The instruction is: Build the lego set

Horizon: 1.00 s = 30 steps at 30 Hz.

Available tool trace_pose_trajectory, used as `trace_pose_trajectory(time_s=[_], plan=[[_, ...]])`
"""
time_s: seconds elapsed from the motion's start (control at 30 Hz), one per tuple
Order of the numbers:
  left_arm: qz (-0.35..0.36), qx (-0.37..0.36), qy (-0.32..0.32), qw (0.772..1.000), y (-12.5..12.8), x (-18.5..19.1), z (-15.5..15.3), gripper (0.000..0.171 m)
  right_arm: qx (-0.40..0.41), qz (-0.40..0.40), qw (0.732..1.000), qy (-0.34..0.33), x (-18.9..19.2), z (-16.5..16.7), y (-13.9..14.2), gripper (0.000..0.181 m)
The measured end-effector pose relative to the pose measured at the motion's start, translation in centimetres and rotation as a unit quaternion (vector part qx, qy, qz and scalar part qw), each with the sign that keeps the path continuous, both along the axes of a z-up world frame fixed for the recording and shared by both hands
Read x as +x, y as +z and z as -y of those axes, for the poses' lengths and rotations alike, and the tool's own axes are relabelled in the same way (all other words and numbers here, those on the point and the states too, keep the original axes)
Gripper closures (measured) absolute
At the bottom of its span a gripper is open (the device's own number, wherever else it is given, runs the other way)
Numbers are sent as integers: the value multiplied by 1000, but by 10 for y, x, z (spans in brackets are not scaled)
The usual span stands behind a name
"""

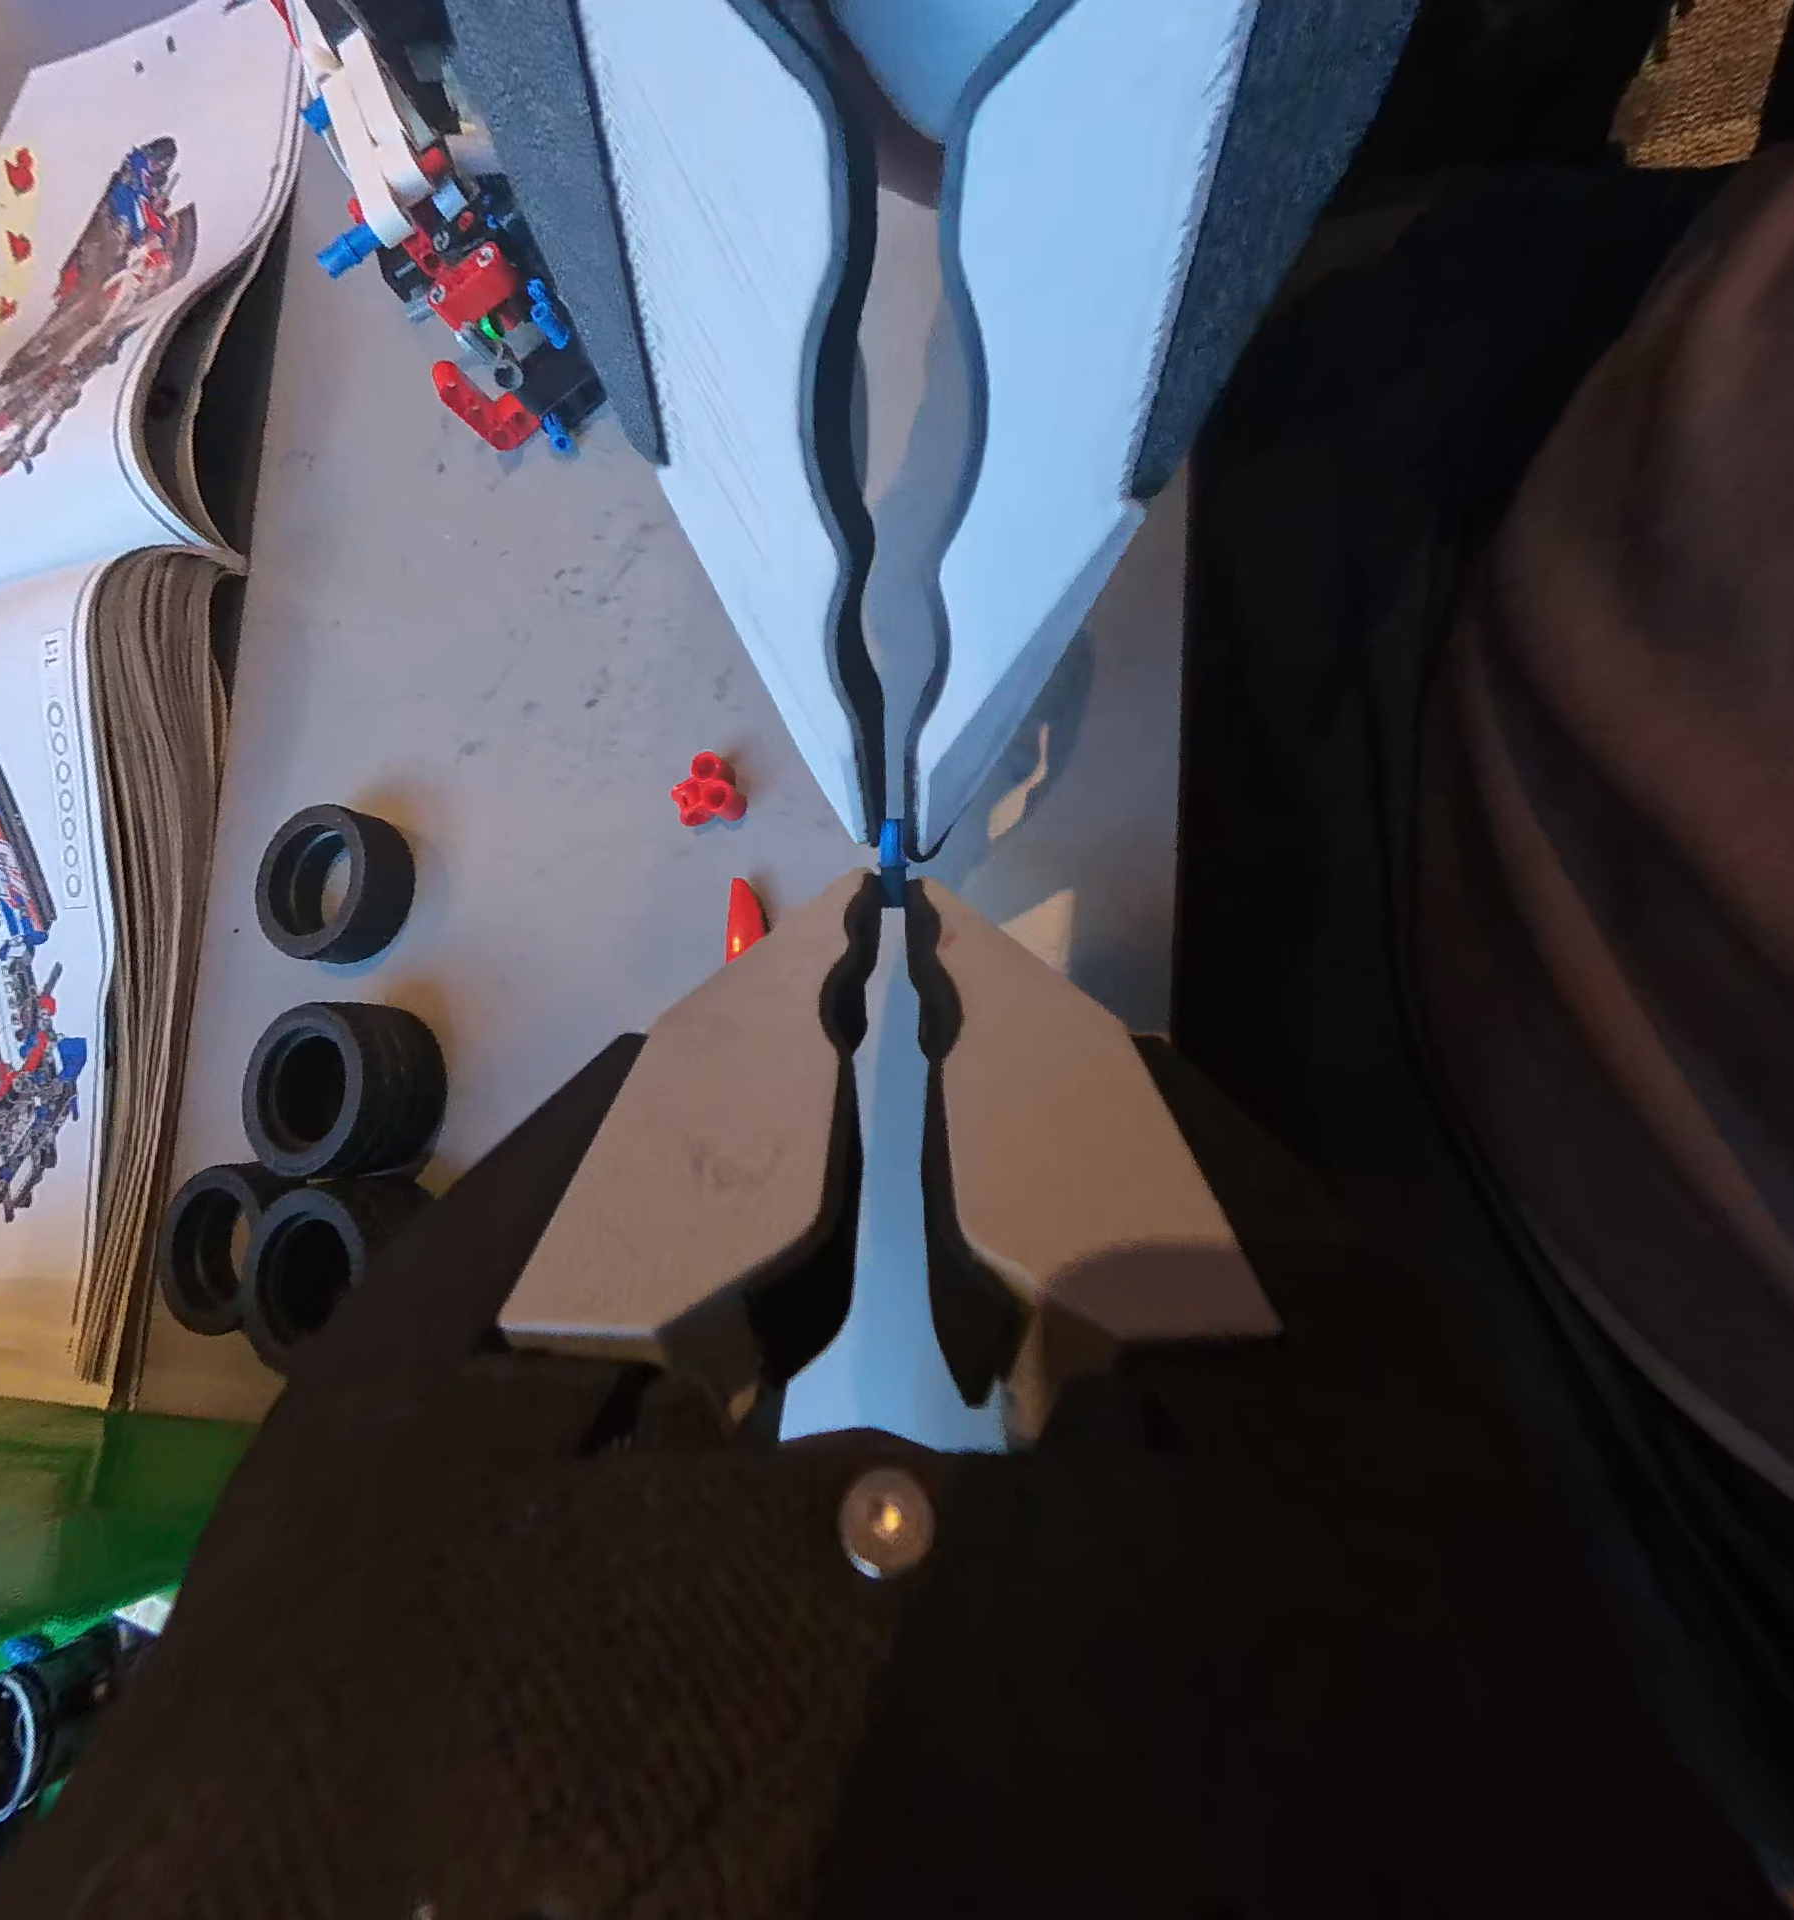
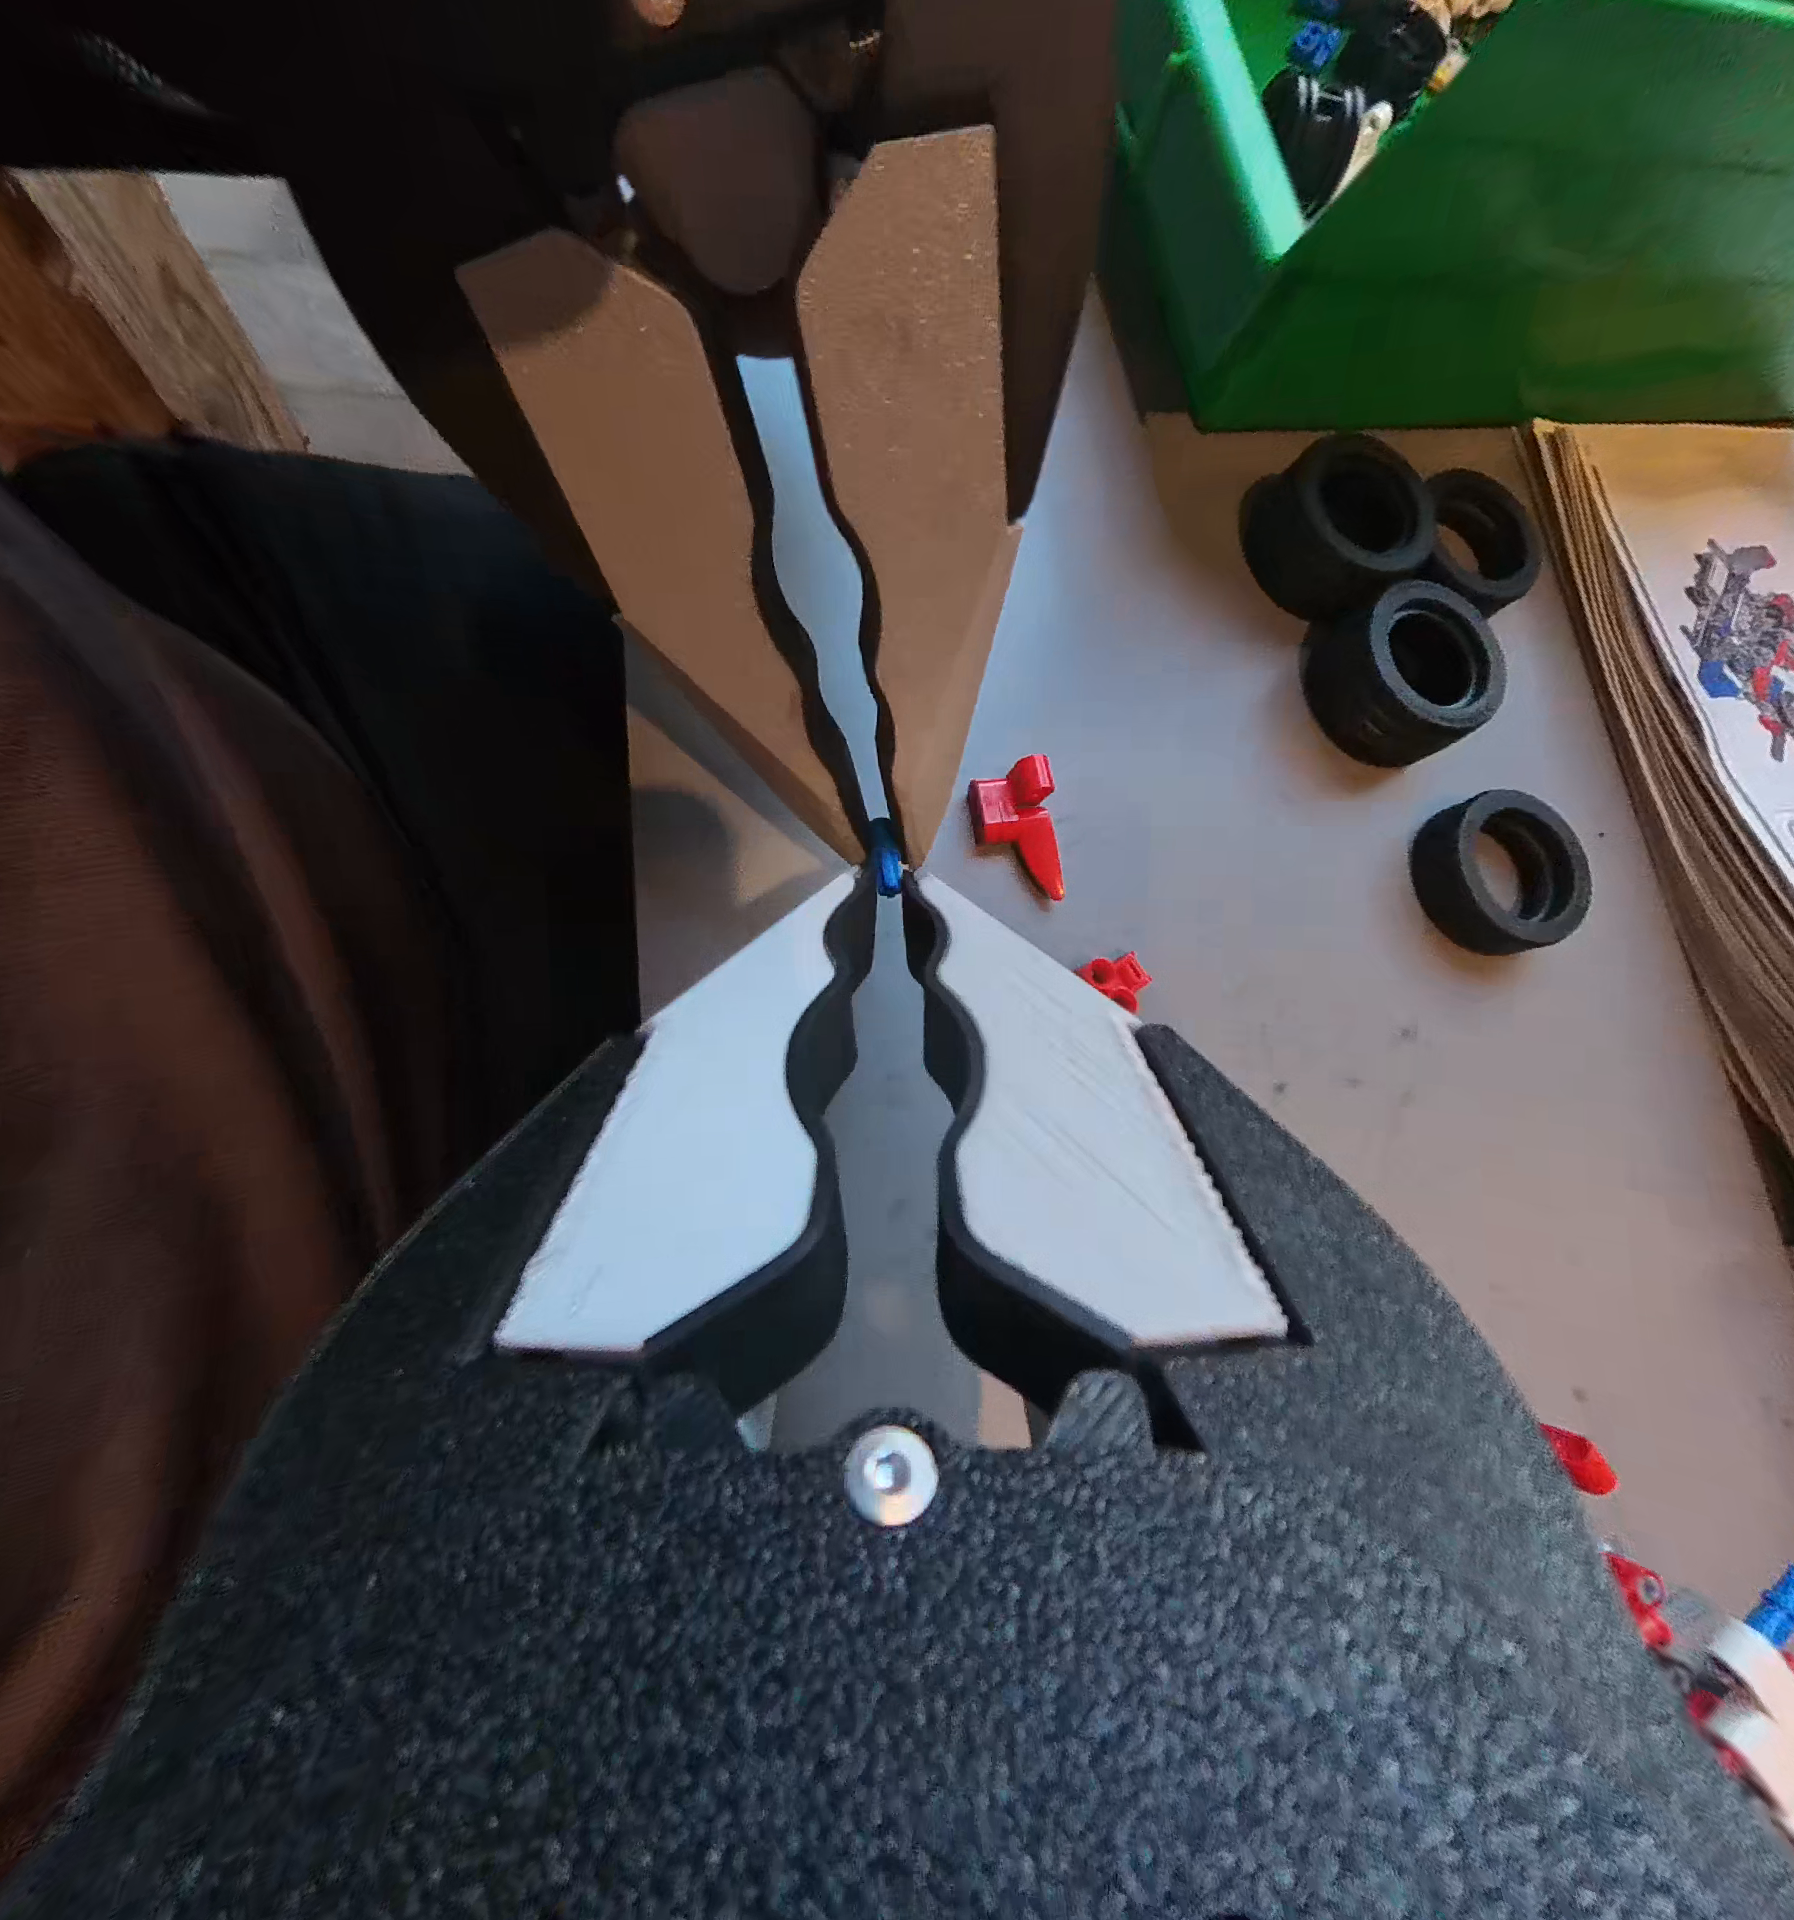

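Observation:
A small blue pin is pinched between both grippers, which meet tip to tip above the front edge of the white table. My left gripper, with tan fingers, is shut on the pin's near end. My right gripper, with white fingers, is shut on its far end. In the right wrist view the same pin sits between my right gripper below and my left gripper above. The partly built red, white and black model lies on the table behind the right gripper.
Loose red pieces lie beside the tips. Several black tyres lie by the open instruction booklet. A green parts bin stands beyond. A person's brown-clothed body fills the side off the table. The tips of both grippers are at nearly the same place.

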<state>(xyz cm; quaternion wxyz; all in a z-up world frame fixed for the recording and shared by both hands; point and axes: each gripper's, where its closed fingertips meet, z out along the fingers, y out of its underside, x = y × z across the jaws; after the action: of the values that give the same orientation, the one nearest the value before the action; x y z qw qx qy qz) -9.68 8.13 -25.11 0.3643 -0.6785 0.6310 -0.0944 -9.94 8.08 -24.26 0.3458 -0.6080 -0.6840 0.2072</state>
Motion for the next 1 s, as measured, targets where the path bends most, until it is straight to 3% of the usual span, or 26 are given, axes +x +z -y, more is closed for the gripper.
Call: trace_pose_trajectory(time_s=[0.23, 0.43, 0.57, 0.73, 1.0], plan=[[19, -35, 18, 999, -3, -5, 1, 170, 24, 17, 1000, 11, -2, 0, -6, 177], [27, -44, 67, 996, -4, -33, -23, 151, -26, -1, 999, -31, 0, -23, -6, 177], [45, -74, 65, 994, -6, -31, -36, 149, -44, -9, 998, -38, -7, -34, -5, 177], [48, -91, 33, 994, -10, -23, -34, 167, -49, 3, 998, -33, -10, -39, -13, 177], [57, -124, 25, 990, -14, -19, -32, 158, -59, 9, 998, -13, -11, -38, -17, 177]])
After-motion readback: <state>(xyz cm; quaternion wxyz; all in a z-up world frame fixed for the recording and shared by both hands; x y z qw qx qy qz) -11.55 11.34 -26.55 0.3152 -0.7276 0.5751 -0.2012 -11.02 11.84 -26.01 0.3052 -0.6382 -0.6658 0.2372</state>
